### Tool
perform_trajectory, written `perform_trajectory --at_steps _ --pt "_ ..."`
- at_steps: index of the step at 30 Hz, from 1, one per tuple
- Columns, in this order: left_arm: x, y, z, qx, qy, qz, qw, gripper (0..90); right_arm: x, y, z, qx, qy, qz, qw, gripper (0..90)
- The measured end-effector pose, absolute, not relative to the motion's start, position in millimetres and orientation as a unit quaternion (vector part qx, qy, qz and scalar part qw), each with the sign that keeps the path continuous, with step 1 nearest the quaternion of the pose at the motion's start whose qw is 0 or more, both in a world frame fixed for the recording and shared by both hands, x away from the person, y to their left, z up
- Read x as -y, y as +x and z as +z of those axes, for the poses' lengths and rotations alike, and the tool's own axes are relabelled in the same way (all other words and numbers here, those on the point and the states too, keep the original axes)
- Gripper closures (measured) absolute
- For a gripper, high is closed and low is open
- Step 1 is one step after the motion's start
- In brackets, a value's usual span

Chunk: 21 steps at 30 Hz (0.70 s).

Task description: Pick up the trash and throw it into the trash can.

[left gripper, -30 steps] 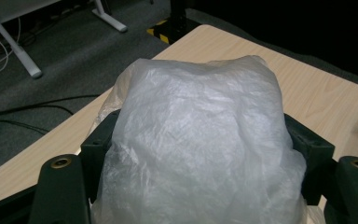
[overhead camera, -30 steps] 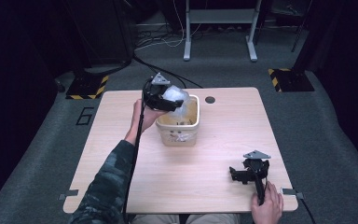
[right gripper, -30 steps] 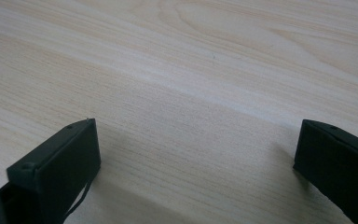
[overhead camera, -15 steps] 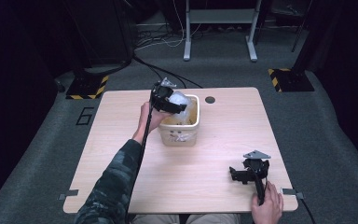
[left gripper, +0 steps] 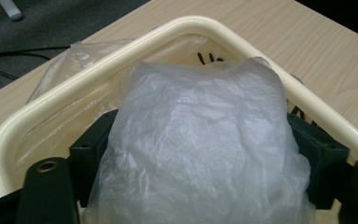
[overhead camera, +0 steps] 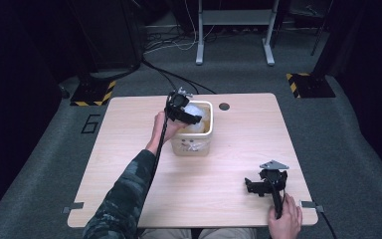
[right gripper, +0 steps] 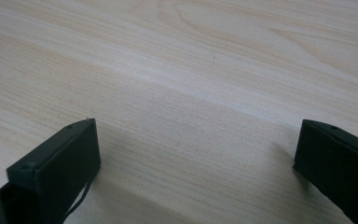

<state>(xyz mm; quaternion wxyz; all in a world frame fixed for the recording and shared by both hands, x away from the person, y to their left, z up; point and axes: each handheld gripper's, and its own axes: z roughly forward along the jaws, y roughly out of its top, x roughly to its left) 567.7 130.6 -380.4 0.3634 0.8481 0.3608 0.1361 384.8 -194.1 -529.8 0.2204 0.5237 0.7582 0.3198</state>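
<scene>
Pale wood desk [overhead camera: 129,149] under me; my left claw [overhead camera: 181,110] is clamped on a wad of clear plastic bag [left gripper: 200,149], held just over the cream bin [overhead camera: 206,144] near the desk's middle. I'd push the bag low inside the rim before letting go, so it seats evenly. My right claw [overhead camera: 267,183] rests apart on the desk, idle.

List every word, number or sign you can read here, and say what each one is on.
"6": dark outlined figure on the grey floor, left of the table; it reads as a 6.
Black handwriting on the inner wall of the cream bin, partly hidden by the clear plastic bag bunched between the left gripper's jaws: unreadable.
Dark marks on the bin's front: too small to read.
Yellow-and-black hazard stripes on the floor stand bases: no text.
</scene>
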Motion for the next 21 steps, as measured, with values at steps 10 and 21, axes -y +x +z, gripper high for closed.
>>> perform_trajectory --at_steps 10,21 --pt "-135.4 561.4 -370.5 -0.362 0.851 0.134 0.355 2.2 194.1 384.8 -529.8 -0.758 0.524 0.32 0.22 0.0" --pt "-151.0 548.4 -356.4 -0.355 0.853 0.137 0.357 1.2 194.1 384.9 -529.8 -0.758 0.524 0.32 0.22 0.0"
